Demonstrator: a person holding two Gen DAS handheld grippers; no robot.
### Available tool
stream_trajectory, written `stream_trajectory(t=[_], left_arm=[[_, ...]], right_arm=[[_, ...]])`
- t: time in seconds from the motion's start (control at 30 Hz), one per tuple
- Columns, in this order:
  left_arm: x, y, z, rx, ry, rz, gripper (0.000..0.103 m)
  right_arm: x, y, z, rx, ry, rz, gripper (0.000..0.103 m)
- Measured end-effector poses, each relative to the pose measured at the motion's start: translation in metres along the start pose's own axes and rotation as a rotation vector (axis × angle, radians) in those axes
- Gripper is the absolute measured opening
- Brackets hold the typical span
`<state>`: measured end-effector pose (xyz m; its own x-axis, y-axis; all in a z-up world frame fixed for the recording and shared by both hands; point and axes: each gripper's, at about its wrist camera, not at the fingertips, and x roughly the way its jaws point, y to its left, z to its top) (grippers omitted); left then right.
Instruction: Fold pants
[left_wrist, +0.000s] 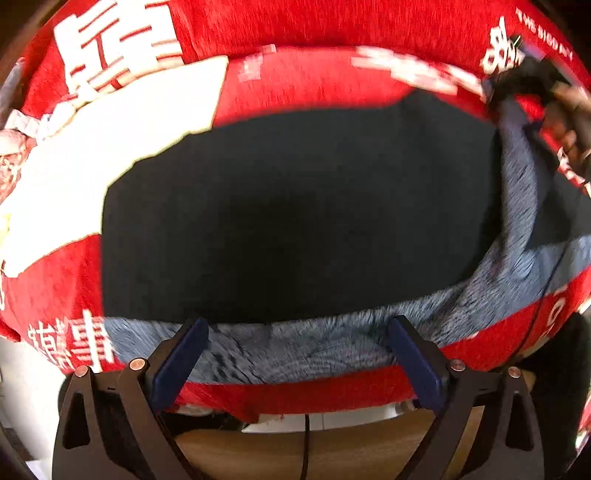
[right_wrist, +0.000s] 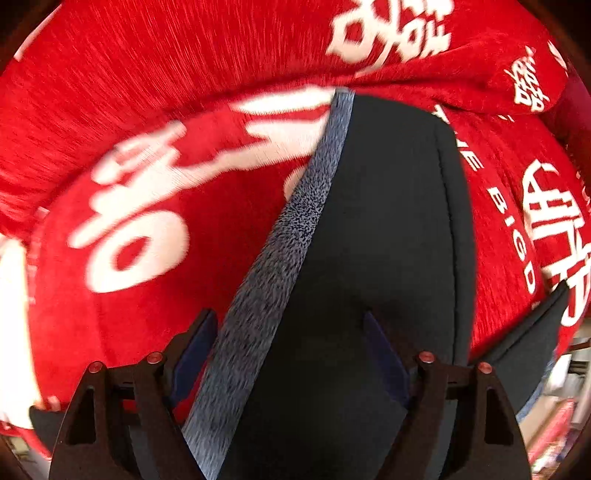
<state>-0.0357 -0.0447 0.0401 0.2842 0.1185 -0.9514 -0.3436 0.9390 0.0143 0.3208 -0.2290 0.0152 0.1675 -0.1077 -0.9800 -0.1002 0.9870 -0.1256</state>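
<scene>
The left tool (left_wrist: 297, 354) is standing wide open, its two blue-padded fingers (left_wrist: 181, 362) spread far apart. Between the fingers, the fuzzy grey inner face of the pants (left_wrist: 295, 206) is showing along the near edge; whether the pads are touching the cloth cannot be told. The dark navy pants are lying spread on a red blanket (left_wrist: 314, 77) printed with white characters, which is covering a cushioned seat.

At the upper right of the left wrist view, the right tool (left_wrist: 517, 79) is lifting a corner of the pants clear of the blanket, with the grey lining hanging below it.

In the right wrist view, the right tool (right_wrist: 291, 354) is pinching a fold of the pants (right_wrist: 388, 221), which is draping between and over its fingers (right_wrist: 195, 354).
</scene>
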Motion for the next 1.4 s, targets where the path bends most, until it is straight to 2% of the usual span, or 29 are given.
stream_trajectory(t=[0.03, 0.07, 0.1, 0.13, 0.17, 0.2, 0.23, 0.33, 0.37, 0.5, 0.57, 0.63, 0.67, 0.7, 0.77, 0.83, 0.93, 1.0, 1.07, 1.13, 1.17, 1.2, 1.27, 1.33, 1.4], left_arm=[[-0.008, 0.0, 0.004, 0.008, -0.026, -0.001, 0.098], [-0.014, 0.0, 0.006, 0.012, -0.041, -0.003, 0.098], [-0.017, 0.0, 0.011, 0.012, -0.05, -0.01, 0.098], [-0.02, 0.001, 0.016, -0.001, -0.047, -0.032, 0.098], [-0.021, 0.002, 0.02, -0.021, -0.04, -0.06, 0.098], [-0.019, 0.004, 0.026, -0.045, -0.034, -0.09, 0.098], [-0.018, 0.005, 0.032, -0.065, -0.03, -0.111, 0.098], [-0.02, 0.001, 0.045, -0.071, -0.047, -0.129, 0.098], [-0.02, -0.004, 0.046, -0.066, -0.054, -0.138, 0.098], [-0.008, -0.033, 0.052, -0.02, -0.034, -0.172, 0.098], [0.009, -0.052, 0.047, 0.028, 0.01, -0.151, 0.098], [0.026, -0.071, 0.034, 0.103, 0.038, -0.073, 0.101], [0.027, -0.083, 0.028, 0.162, 0.004, -0.015, 0.102], [0.025, -0.089, 0.024, 0.189, -0.023, 0.009, 0.102], [0.021, -0.092, 0.026, 0.179, 0.002, -0.028, 0.102], [0.01, -0.084, 0.031, 0.123, 0.011, -0.125, 0.102], [-0.015, -0.075, 0.035, 0.092, -0.074, -0.144, 0.102], [-0.023, -0.069, 0.036, 0.064, -0.093, -0.128, 0.102], [-0.015, -0.058, 0.036, 0.012, -0.065, -0.118, 0.102], [0.002, -0.048, 0.036, -0.038, -0.001, -0.105, 0.102], [0.01, -0.045, 0.034, -0.055, 0.026, -0.103, 0.102], [0.017, -0.044, 0.031, -0.068, 0.046, -0.104, 0.102], [0.019, -0.039, 0.027, -0.066, 0.049, -0.095, 0.102], [0.015, -0.045, 0.025, -0.036, 0.04, -0.087, 0.102], [0.008, -0.046, 0.024, -0.037, 0.029, -0.115, 0.102]], right_arm=[[0.003, 0.001, -0.001, -0.014, -0.003, -0.014, 0.086], [-0.002, -0.003, -0.004, 0.002, -0.046, -0.004, 0.077], [-0.007, -0.007, -0.006, 0.011, -0.061, -0.001, 0.045], [-0.013, -0.012, -0.009, 0.016, -0.067, 0.038, 0.034], [-0.023, -0.022, -0.017, 0.029, -0.089, 0.095, 0.016], [-0.033, -0.029, -0.024, 0.038, -0.116, 0.115, 0.002], [-0.047, -0.042, -0.035, 0.055, -0.161, 0.134, 0.002], [-0.08, -0.078, -0.071, 0.096, -0.274, 0.159, 0.002], [-0.093, -0.099, -0.093, 0.132, -0.313, 0.177, 0.002], [-0.105, -0.15, -0.165, 0.224, -0.383, 0.193, 0.003], [-0.091, -0.163, -0.196, 0.243, -0.376, 0.161, 0.003], [-0.073, -0.173, -0.213, 0.249, -0.359, 0.155, 0.003], [-0.062, -0.176, -0.219, 0.249, -0.335, 0.168, 0.003], [-0.05, -0.182, -0.225, 0.258, -0.31, 0.192, 0.003], [-0.037, -0.194, -0.23, 0.281, -0.305, 0.273, 0.005], [-0.036, -0.208, -0.231, 0.295, -0.33, 0.346, 0.006], [-0.038, -0.23, -0.231, 0.351, -0.342, 0.432, 0.015], [-0.04, -0.245, -0.236, 0.413, -0.344, 0.44, 0.024], [-0.044, -0.25, -0.239, 0.434, -0.357, 0.423, 0.026], [-0.049, -0.245, -0.236, 0.394, -0.367, 0.36, 0.034], [-0.052, -0.241, -0.234, 0.363, -0.366, 0.332, 0.047], [-0.052, -0.243, -0.232, 0.364, -0.365, 0.339, 0.065], [-0.047, -0.258, -0.236, 0.425, -0.384, 0.41, 0.082], [-0.036, -0.283, -0.246, 0.51, -0.405, 0.496, 0.082], [-0.014, -0.313, -0.26, 0.656, -0.399, 0.618, 0.082]])
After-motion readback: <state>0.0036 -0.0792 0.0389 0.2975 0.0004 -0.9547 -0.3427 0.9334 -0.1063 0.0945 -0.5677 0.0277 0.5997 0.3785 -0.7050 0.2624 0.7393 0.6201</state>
